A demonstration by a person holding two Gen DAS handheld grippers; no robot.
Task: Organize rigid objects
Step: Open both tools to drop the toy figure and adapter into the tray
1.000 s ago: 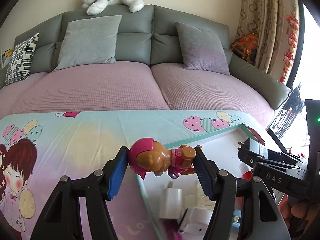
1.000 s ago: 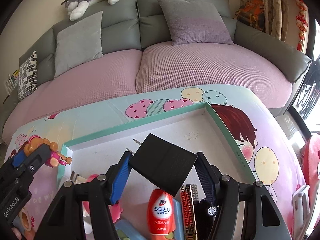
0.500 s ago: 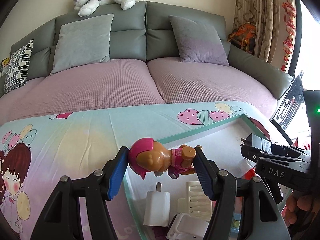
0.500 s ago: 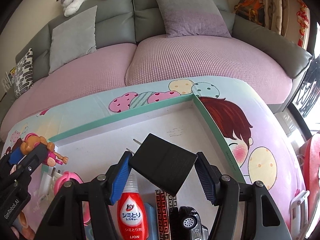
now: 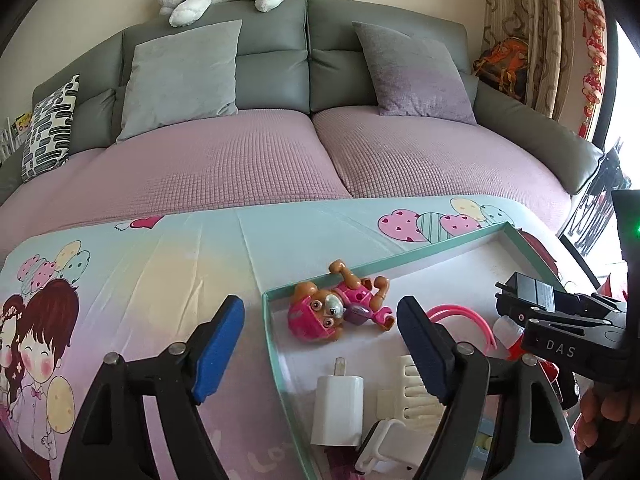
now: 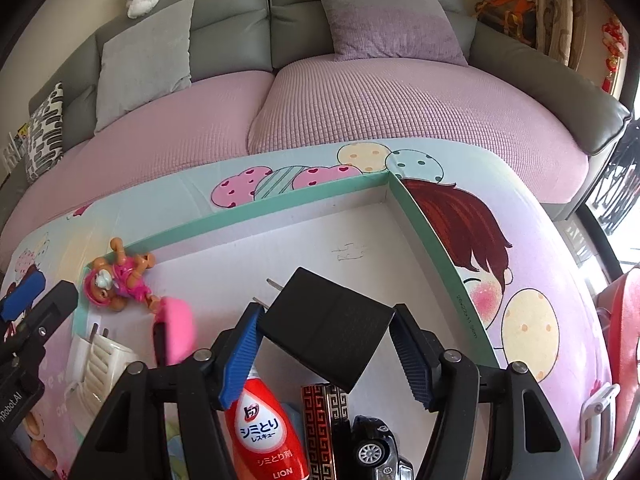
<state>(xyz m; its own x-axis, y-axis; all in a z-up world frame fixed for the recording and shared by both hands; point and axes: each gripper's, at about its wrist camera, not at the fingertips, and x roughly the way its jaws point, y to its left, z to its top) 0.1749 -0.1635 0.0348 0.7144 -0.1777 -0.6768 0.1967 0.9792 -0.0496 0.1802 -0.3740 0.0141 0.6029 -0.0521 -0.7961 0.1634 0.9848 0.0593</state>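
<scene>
The pink and brown toy dog [image 5: 336,306] lies in the far left corner of the teal-rimmed box [image 5: 416,254], one paw hooked on the rim. My left gripper [image 5: 320,350] hovers above it, its jaws opening, and nothing is between its pads. In the right wrist view the same toy dog [image 6: 118,280] rests in that corner of the box [image 6: 280,204]. My right gripper [image 6: 324,350] is shut on a black plug adapter [image 6: 326,330], tilted, prongs toward the upper left, over the box's white floor. The right gripper [image 5: 560,316] with the adapter also shows at the right edge of the left wrist view.
Inside the box lie a white charger [image 5: 338,410], a white comb [image 5: 412,392], a pink ring [image 5: 464,320], a red LION bottle [image 6: 264,436], a patterned bar [image 6: 324,428] and a black toy car [image 6: 376,444]. The box sits on a cartoon-print tablecloth [image 5: 140,280]; a sofa [image 5: 280,152] lies beyond.
The left gripper has opened and let go of the toy dog, which dropped into the box's far left corner. The right gripper sank slightly, the adapter still in it.
</scene>
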